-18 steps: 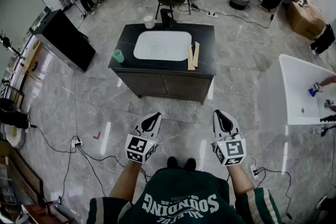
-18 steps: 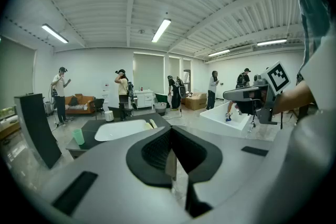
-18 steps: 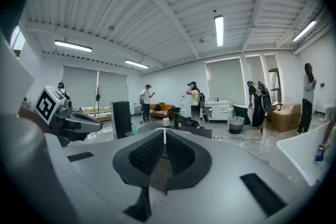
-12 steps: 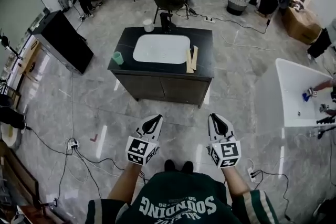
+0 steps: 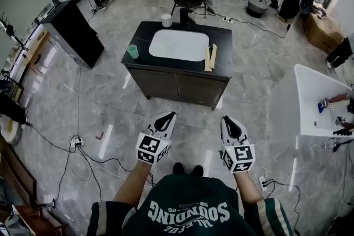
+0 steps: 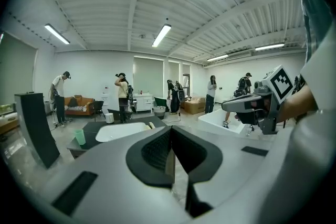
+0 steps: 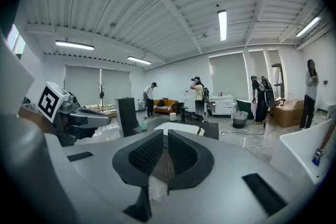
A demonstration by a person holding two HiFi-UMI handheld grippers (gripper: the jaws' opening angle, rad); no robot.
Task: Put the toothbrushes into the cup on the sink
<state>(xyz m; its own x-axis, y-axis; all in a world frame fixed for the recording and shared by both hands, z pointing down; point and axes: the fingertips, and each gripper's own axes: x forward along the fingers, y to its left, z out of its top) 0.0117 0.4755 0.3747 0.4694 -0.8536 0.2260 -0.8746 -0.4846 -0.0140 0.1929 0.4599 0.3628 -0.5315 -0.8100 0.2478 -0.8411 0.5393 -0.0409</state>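
Sink (image 5: 178,44) shifted rightward in view (left tool (image 5: 171,115), right tool (image 5: 226,119) shut)

Studio hall with freestanding sink cabinet (image 5: 177,88), bathtub (image 5: 312,95), floor cables (image 5: 76,144).

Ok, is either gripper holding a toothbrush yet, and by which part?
Nothing is held. The left gripper and right gripper are both shut and empty, well short of the sink counter, where the toothbrushes lie.
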